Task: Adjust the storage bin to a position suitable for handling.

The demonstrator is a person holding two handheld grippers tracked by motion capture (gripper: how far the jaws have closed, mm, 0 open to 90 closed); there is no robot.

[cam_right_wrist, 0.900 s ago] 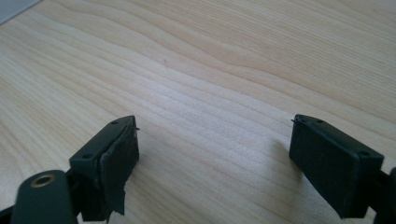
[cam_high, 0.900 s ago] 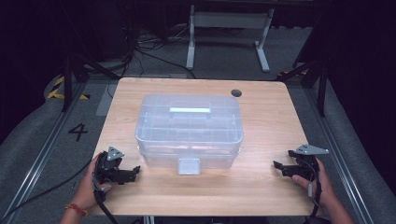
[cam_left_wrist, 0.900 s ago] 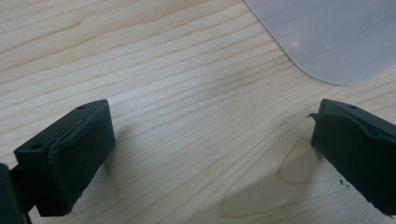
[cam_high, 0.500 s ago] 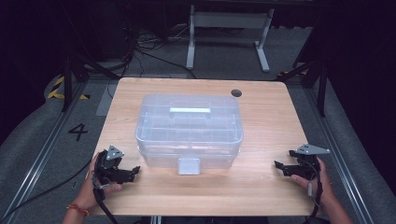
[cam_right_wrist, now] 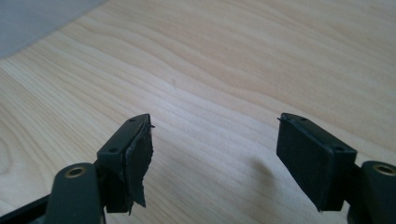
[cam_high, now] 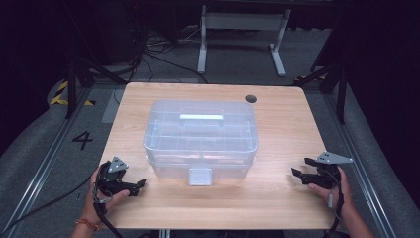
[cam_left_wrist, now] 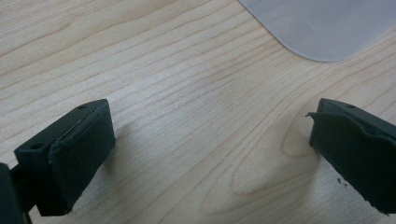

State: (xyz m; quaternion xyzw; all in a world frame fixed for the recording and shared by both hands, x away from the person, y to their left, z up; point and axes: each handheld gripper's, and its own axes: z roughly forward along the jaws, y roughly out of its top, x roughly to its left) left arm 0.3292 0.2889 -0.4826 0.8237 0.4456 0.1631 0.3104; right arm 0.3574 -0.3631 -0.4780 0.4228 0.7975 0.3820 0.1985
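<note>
Both grippers, left gripper [cam_high: 134,186] and right gripper [cam_high: 299,167], are resting with jaws spread, grasping nothing. We are flanking the clear storage box [cam_high: 200,136], sitting mid-table [cam_high: 277,208], well apart from each.

The storage box [cam_high: 200,139] nearest my claws is clear plastic, rectangular with rounded corners, and sits flat and upright at the middle of the table [cam_high: 277,198]. Its lid is on. A pale handle [cam_high: 201,117] lies flat along the lid's top. A pale latch [cam_high: 200,176] hangs at the centre of the front wall, facing me. Inner dividers show faintly through the walls.
</note>
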